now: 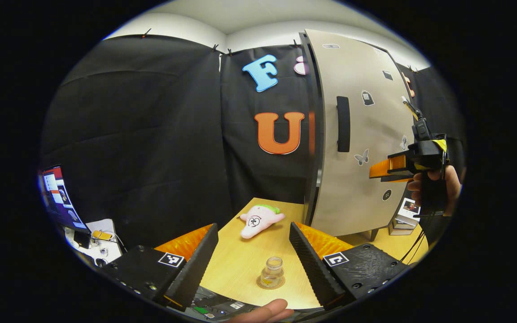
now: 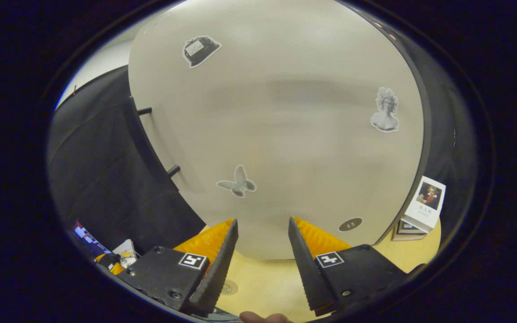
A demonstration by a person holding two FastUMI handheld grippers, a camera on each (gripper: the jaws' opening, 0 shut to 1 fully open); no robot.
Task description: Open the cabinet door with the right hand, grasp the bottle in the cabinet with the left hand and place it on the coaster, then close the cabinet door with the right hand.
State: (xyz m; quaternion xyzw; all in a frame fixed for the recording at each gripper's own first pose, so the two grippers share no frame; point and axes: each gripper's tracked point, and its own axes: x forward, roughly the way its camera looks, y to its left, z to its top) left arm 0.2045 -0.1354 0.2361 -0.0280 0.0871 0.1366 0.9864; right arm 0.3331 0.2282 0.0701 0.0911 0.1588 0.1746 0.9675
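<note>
While the bottle [image 1: 272,271] rests on the coaster [image 1: 270,283], your left gripper [image 1: 254,255] and right gripper [image 2: 260,244] both gape empty before the cabinet door [image 2: 285,125].

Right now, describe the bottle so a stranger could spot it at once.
Start at the tall pale cabinet on the wooden table. In front of it, nearer than the pink plush star, stands the small clear glass bottle, upright on a round coaster, the one transparent item there.
</note>
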